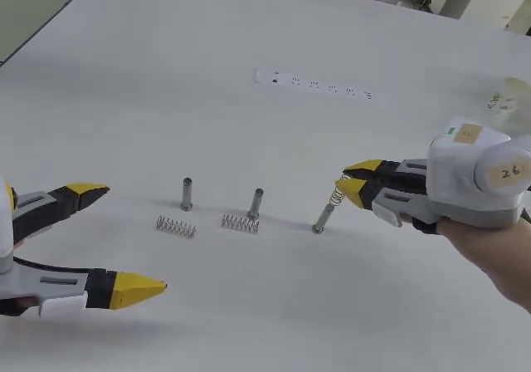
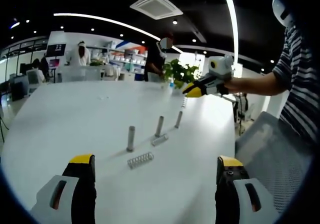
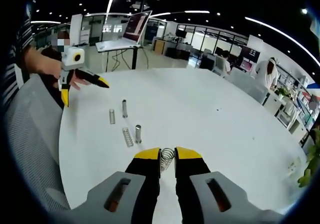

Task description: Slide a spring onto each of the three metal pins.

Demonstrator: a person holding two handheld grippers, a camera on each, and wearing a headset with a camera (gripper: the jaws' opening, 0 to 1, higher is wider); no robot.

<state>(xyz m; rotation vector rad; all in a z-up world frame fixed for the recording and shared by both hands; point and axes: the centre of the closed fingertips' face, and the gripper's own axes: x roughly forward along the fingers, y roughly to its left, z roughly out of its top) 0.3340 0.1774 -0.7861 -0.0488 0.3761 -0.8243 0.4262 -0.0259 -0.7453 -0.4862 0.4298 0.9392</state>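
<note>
Three metal pins stand in a row on the white table [image 1: 249, 305]: left pin [image 1: 187, 193], middle pin [image 1: 256, 203], right pin [image 1: 323, 217], which leans. Two springs lie flat in front of them, one [image 1: 176, 226] by the left pin and one [image 1: 240, 222] by the middle pin. My right gripper [image 1: 348, 181] is shut on a third spring [image 1: 337, 194], whose lower end is at the top of the right pin. That held spring [image 3: 167, 159] sits between the shut jaws in the right gripper view. My left gripper [image 1: 124, 239] is open and empty at the near left, short of the pins [image 2: 131, 138].
A white power strip [image 1: 315, 84] lies at the far middle of the table. A pale translucent object [image 1: 510, 98] sits near the right edge. A grey chair [image 2: 280, 149] stands beside the table, with office desks and people beyond.
</note>
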